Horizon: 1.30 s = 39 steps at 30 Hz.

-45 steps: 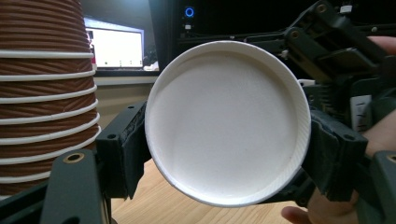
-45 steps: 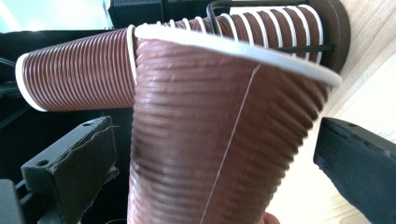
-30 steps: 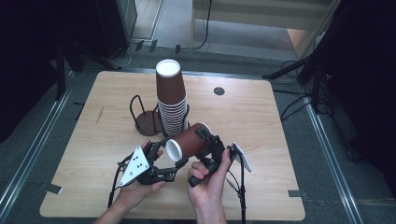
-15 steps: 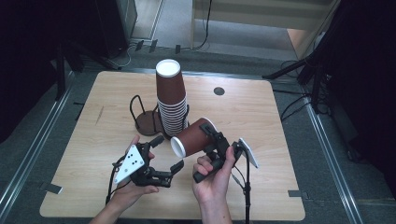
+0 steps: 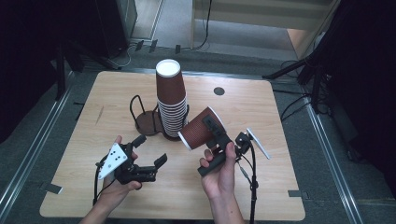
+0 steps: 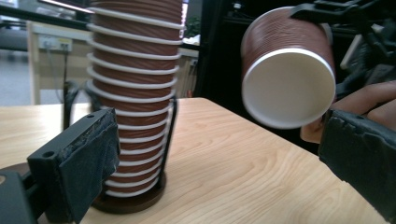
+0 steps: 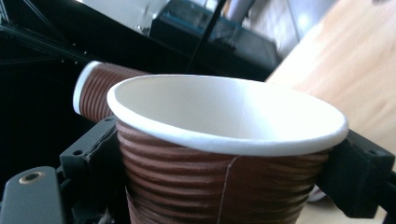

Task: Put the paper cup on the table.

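One cup clamped in the right gripper, jaws pressed on its ribbed wall, one on each side, below the rim. Held tilted above the desk, open mouth facing down-left toward the left gripper. Clear of the cup stack, just to the right of it. Stack seated upside down in a wire holder near desk centre.

Left gripper low over the desk front-left, jaws wide apart, nothing between them. Jaws have just been opening, none of it on a thing. Left gripper view: cup mouth up and to the right, stack dead ahead.

Step in hand, by judgement: separated cup off the stack, now to be placed or handed over.

Notes for doing it well:
- Keep squeeze light; paper wall, easy to crush or oval the rim.
- Rotate wrist to level the cup before lowering, otherwise lands on an edge and rolls.
- Set down on bare desk well right of the holder, away from the stack.
- Keep left gripper low and out of the path; avoid bumping the tall stack.
- Release only once the base sits flat.
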{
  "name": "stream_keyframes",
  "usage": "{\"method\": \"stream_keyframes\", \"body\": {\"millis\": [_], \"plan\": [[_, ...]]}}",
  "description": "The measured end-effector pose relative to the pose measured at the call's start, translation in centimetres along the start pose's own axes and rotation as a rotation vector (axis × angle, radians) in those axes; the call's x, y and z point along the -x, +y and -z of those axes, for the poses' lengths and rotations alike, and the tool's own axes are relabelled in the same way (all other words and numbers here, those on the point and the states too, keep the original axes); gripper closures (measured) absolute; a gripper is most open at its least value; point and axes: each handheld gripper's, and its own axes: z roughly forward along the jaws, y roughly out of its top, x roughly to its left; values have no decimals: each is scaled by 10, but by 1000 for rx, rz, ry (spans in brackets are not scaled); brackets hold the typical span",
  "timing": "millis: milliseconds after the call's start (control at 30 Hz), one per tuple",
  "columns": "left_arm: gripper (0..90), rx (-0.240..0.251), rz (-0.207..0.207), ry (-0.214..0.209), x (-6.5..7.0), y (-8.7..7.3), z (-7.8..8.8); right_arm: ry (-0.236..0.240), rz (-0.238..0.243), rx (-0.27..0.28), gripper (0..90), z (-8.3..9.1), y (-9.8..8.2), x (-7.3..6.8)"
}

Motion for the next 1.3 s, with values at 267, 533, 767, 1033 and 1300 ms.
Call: {"method": "stream_keyframes", "body": {"millis": [267,533,767,1033,1300], "plan": [[0,-7,8,40,-13,-2,14,-22,251,45,120,2,3,-10],[0,-12,19,87,-27,-5,29,-103,429,111,120,-2,1,-12],[0,-8,29,131,-38,-3,41,-190,618,185,117,-5,3,-9],[0,-19,40,175,-51,-8,53,-223,793,231,116,-8,7,-8],[0,-35,34,228,-65,-13,66,-255,916,236,116,-19,12,-1]]}}
